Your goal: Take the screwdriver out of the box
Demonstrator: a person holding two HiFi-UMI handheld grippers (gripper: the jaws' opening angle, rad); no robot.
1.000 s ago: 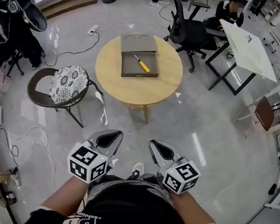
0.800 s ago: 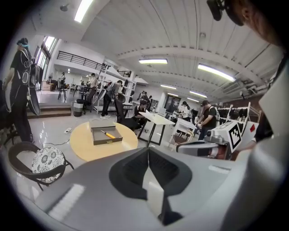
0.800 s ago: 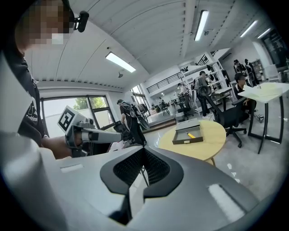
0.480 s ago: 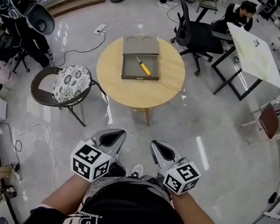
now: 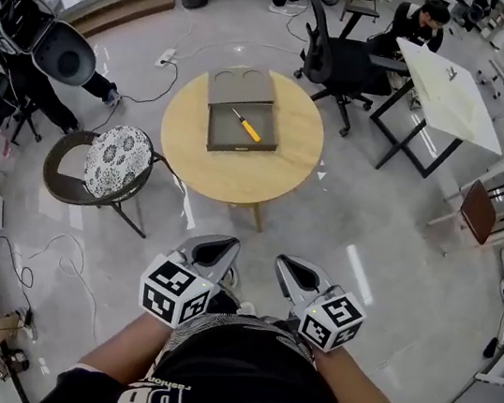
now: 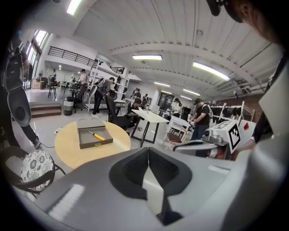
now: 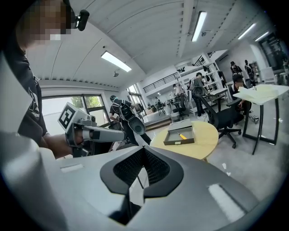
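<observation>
An open grey box [image 5: 231,113] lies on a round wooden table [image 5: 266,174] in the head view, and a screwdriver [image 5: 246,127] with a yellow handle lies inside it. My left gripper [image 5: 224,244] and right gripper [image 5: 287,263] are held side by side close to my body, well short of the table. Both are shut with nothing between their jaws. The left gripper view shows its closed tips [image 6: 148,151] with the box [image 6: 94,137] and screwdriver [image 6: 98,136] far ahead. In the right gripper view, its closed tips [image 7: 143,151] point toward the box [image 7: 179,136].
A chair with a patterned cushion [image 5: 117,157] stands left of the table. A black office chair [image 5: 341,58] and a white table [image 5: 447,80] are behind it to the right. Cables [image 5: 72,262] lie on the floor at the left. People stand around the room's edges.
Both grippers have drifted a little across the floor with me, side by side. The table sits slightly lower and further left in the head view. The jaws stayed shut.
</observation>
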